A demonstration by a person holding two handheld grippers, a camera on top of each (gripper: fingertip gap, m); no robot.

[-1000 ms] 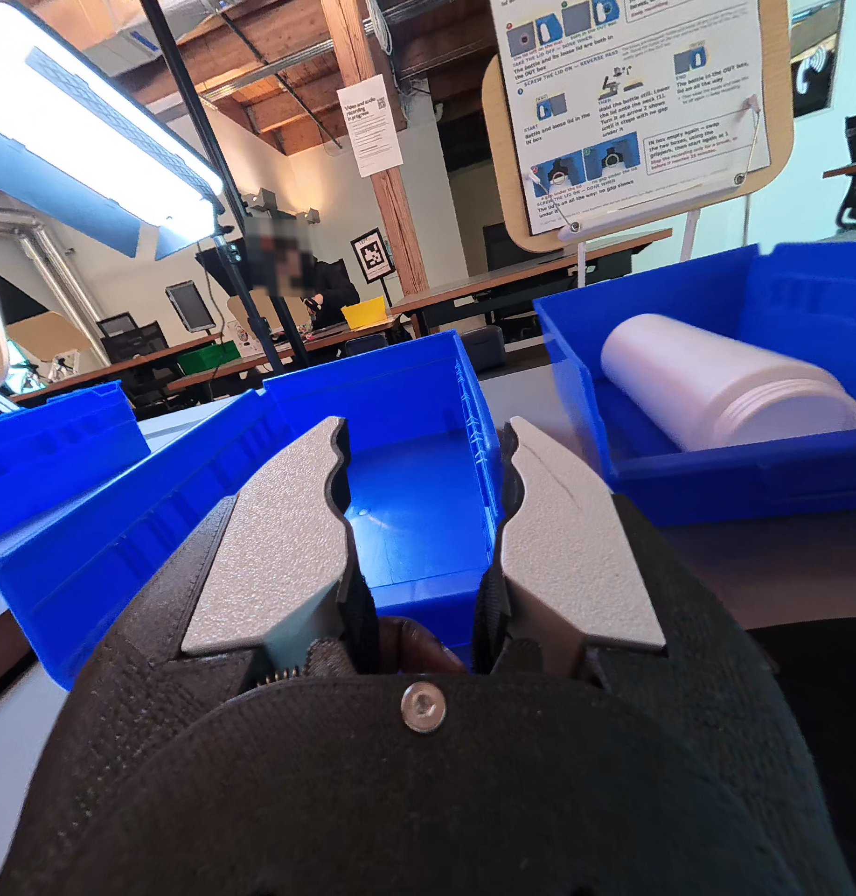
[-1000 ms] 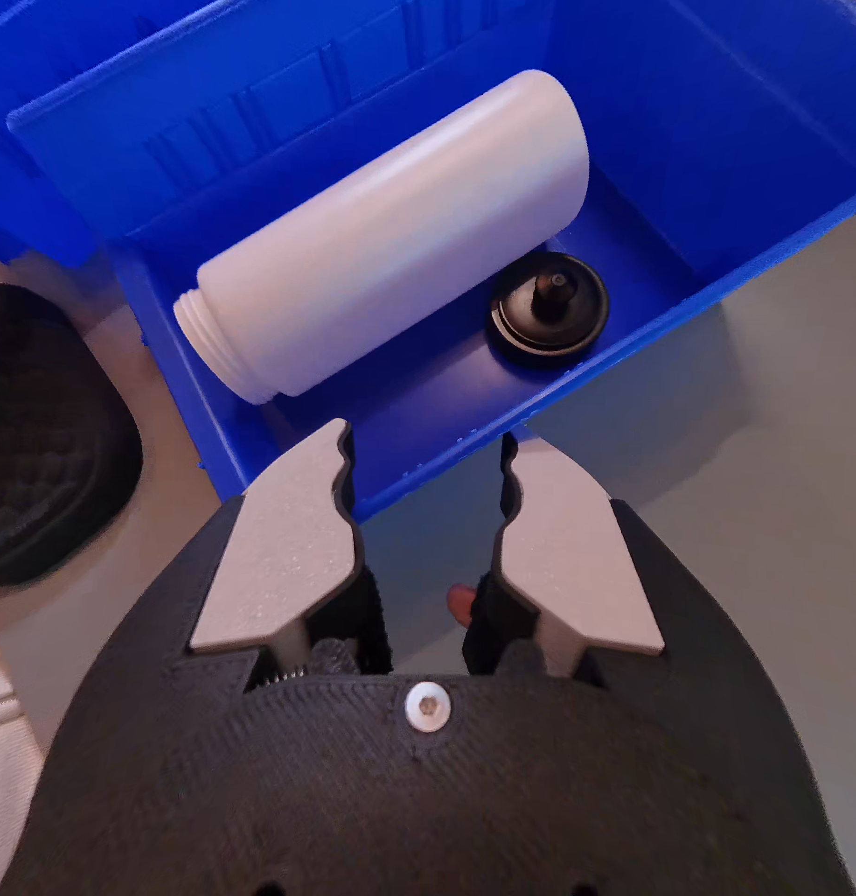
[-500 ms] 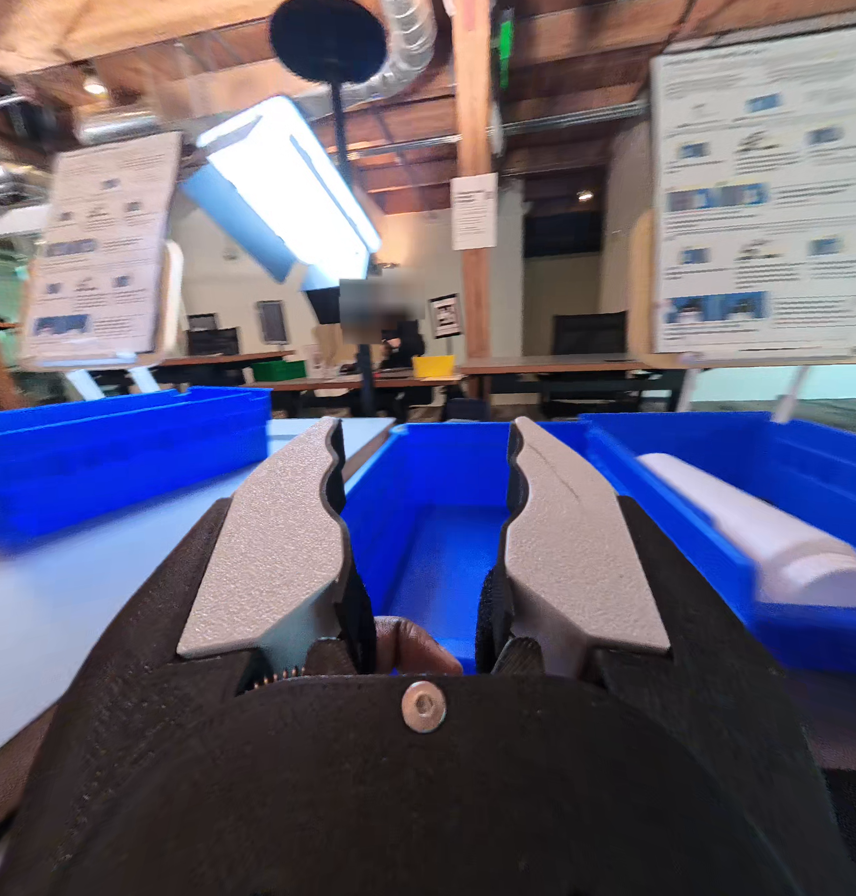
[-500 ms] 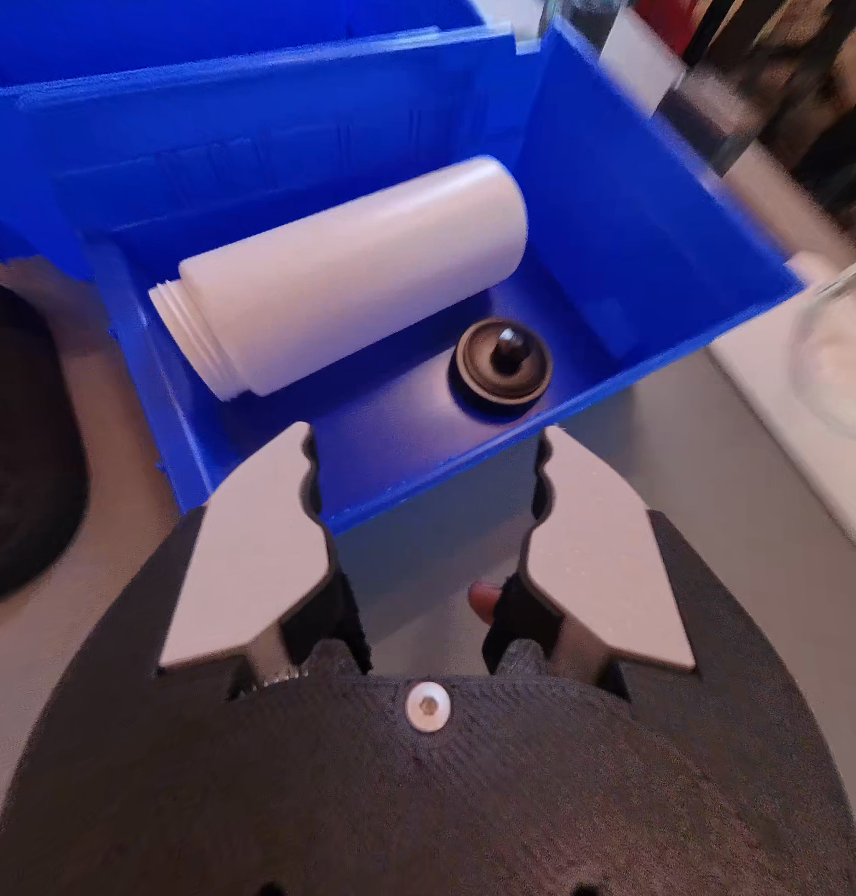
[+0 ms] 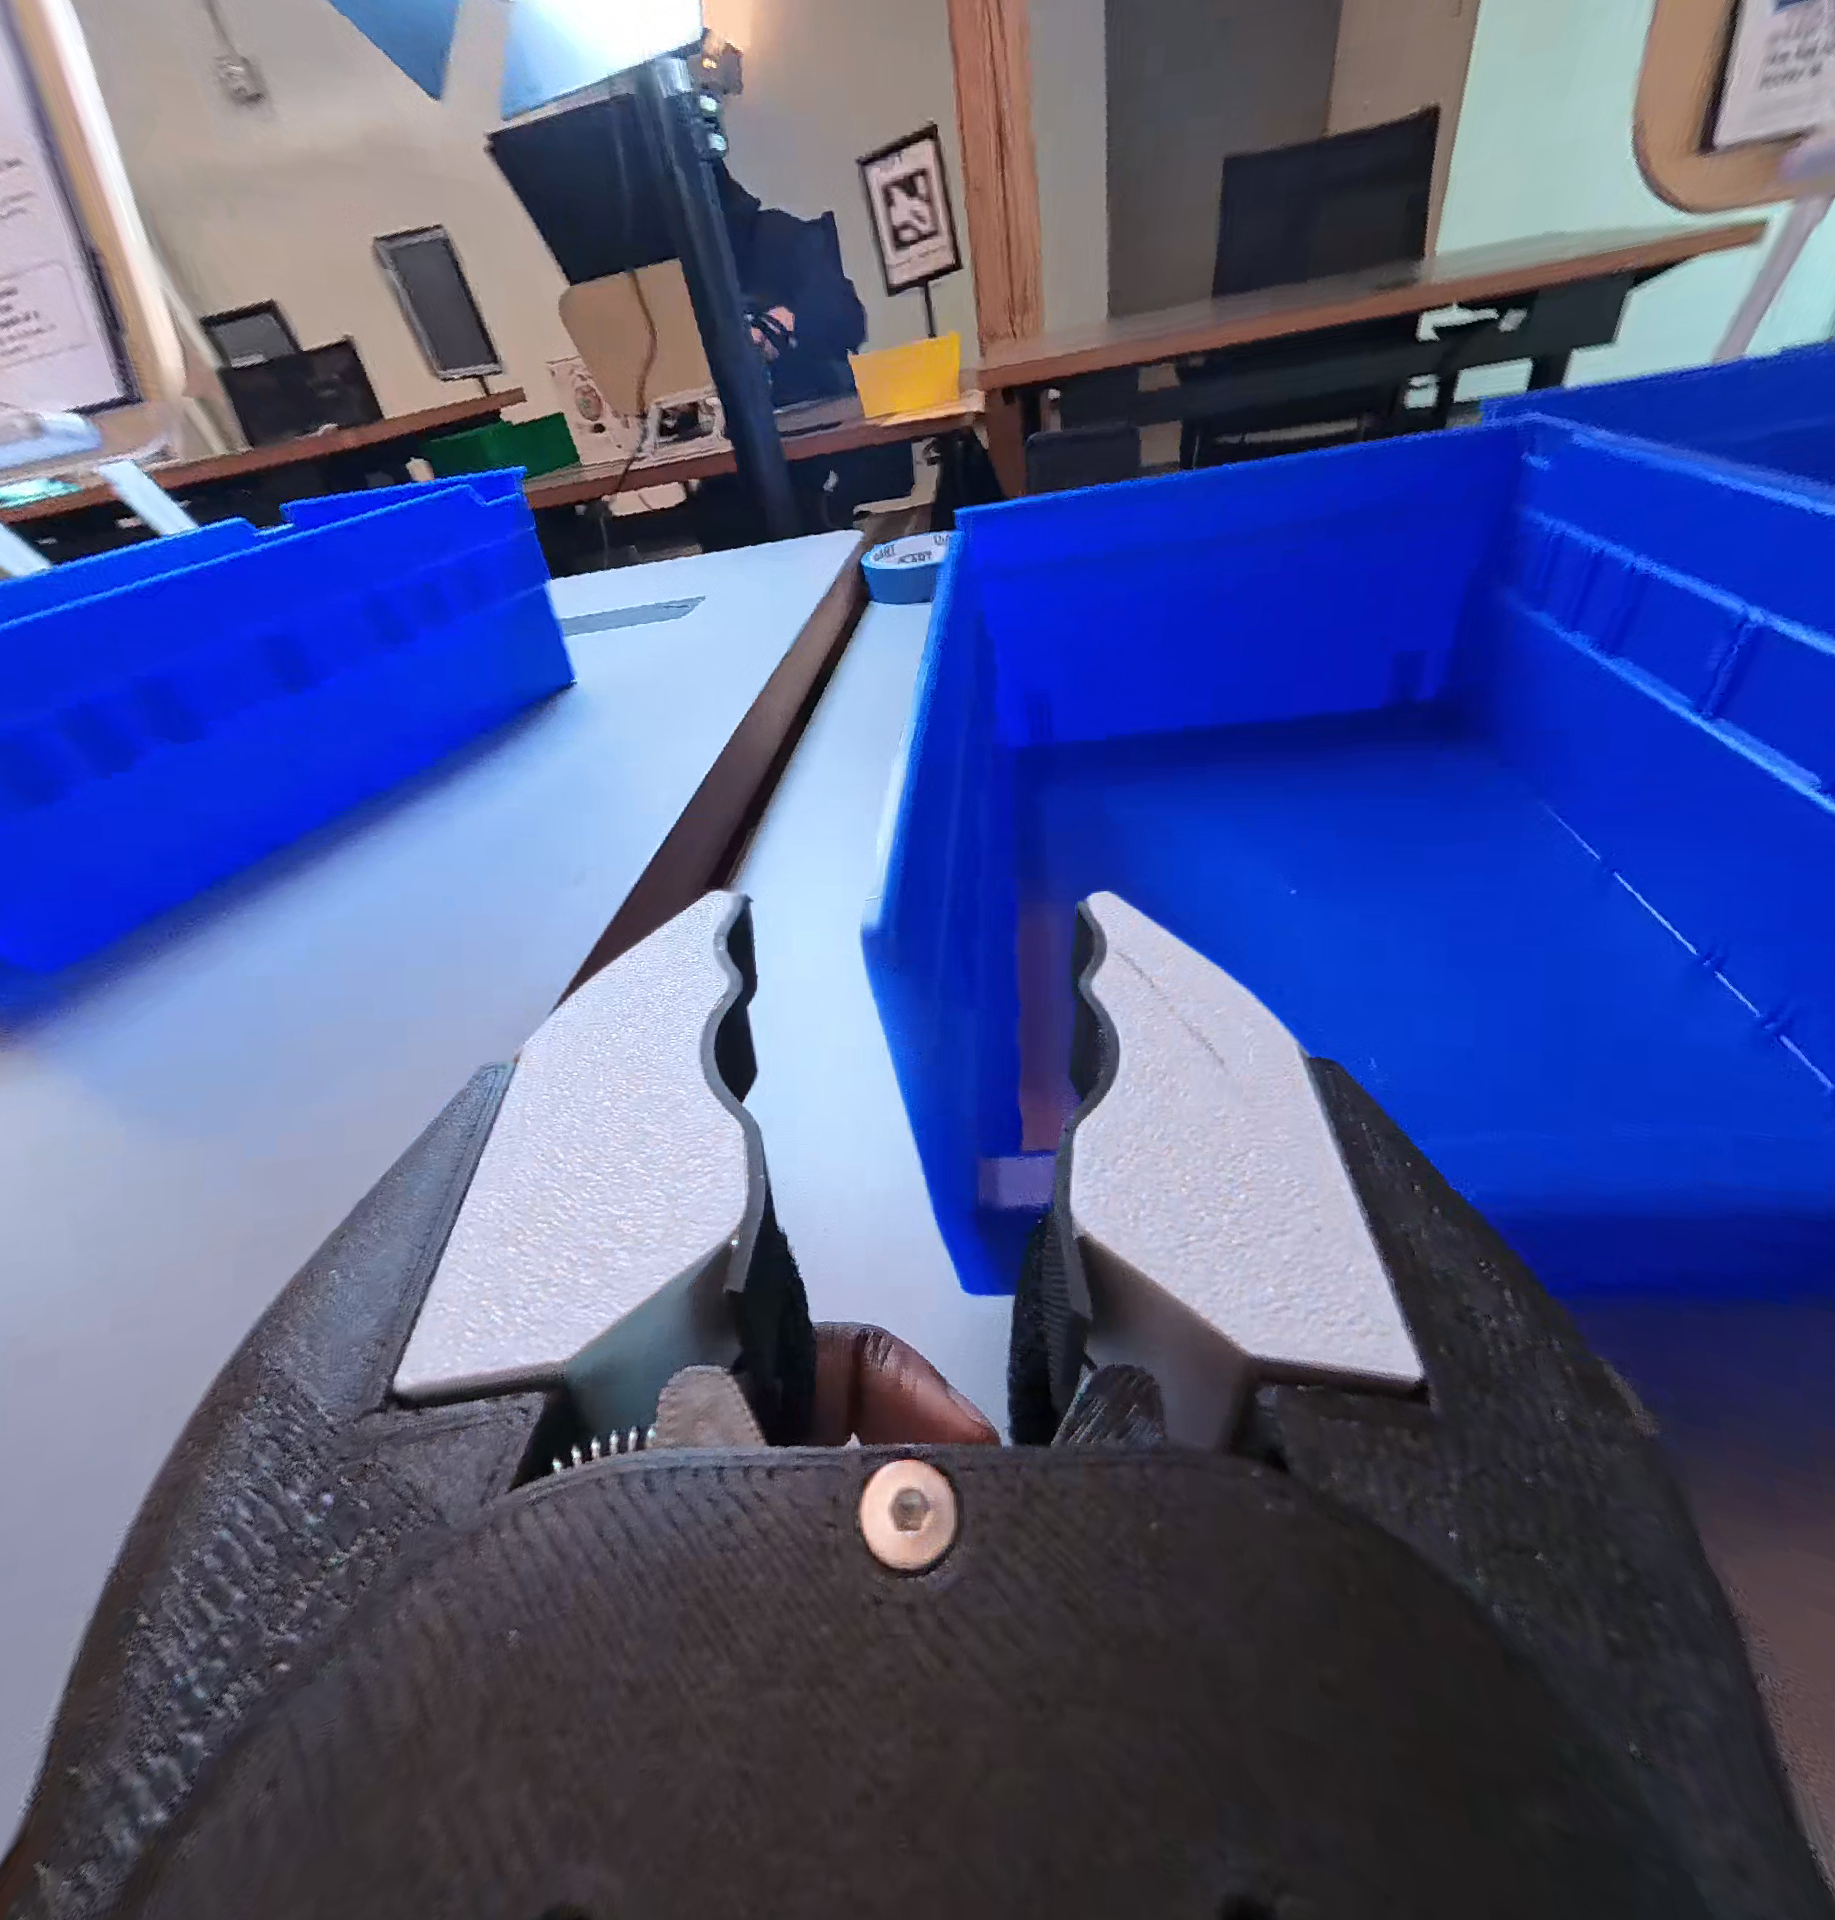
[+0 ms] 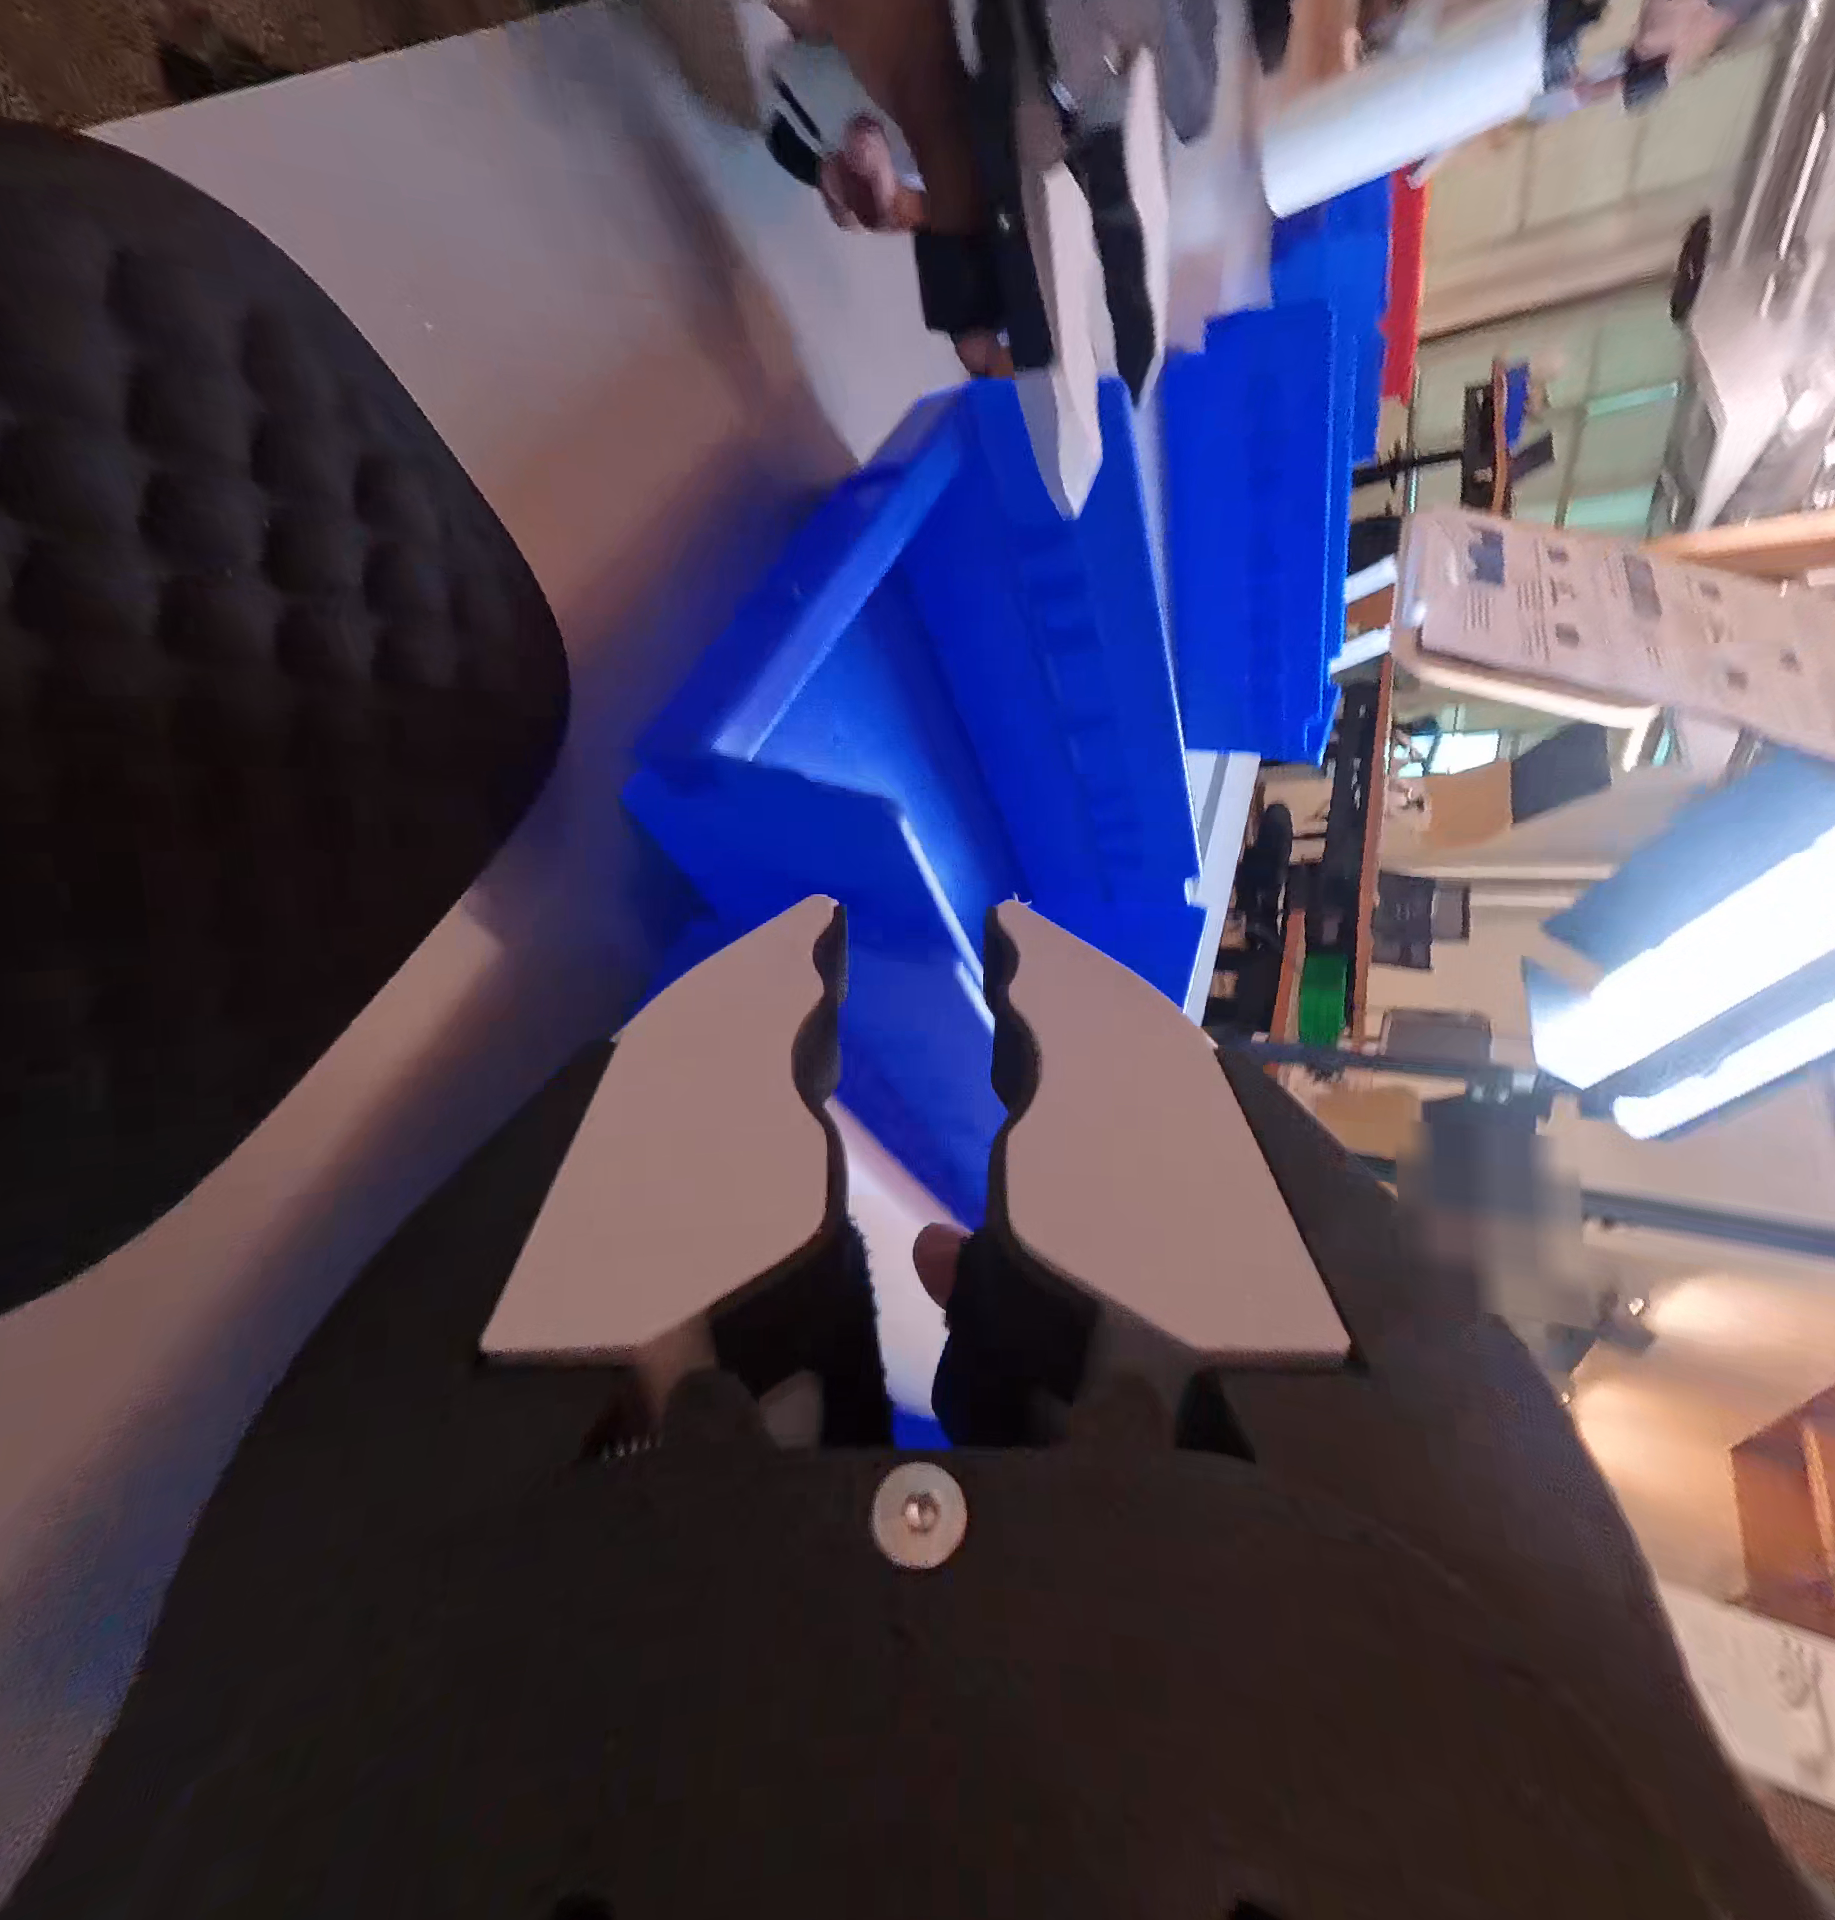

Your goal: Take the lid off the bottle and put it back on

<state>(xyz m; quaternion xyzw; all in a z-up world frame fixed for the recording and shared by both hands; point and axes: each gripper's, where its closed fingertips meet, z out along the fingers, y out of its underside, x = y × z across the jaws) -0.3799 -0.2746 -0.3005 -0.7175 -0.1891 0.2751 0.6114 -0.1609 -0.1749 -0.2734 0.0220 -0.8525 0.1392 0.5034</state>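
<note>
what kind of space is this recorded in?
Looks like a shared workshop or lab set up for data collection: blue bins on a grey table, rows of desks, and a light panel on a stand.

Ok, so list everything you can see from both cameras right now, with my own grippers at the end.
blue bins: three in the left wrist view; an empty one at right, one on the table to the left, a corner of another at far right
table: one, pale grey, under the bins
tape roll: one, blue, behind the empty bin
mat: one, black and dimpled, on the table beside the bins
yellow bin: one, on a background desk
green bin: one, on a background desk
instruction board: one, pale, behind the bins
bottle and lid: not clearly in view
left gripper: one, grey fingers, open, empty
right gripper: one, grey fingers, narrowly open, empty
</note>
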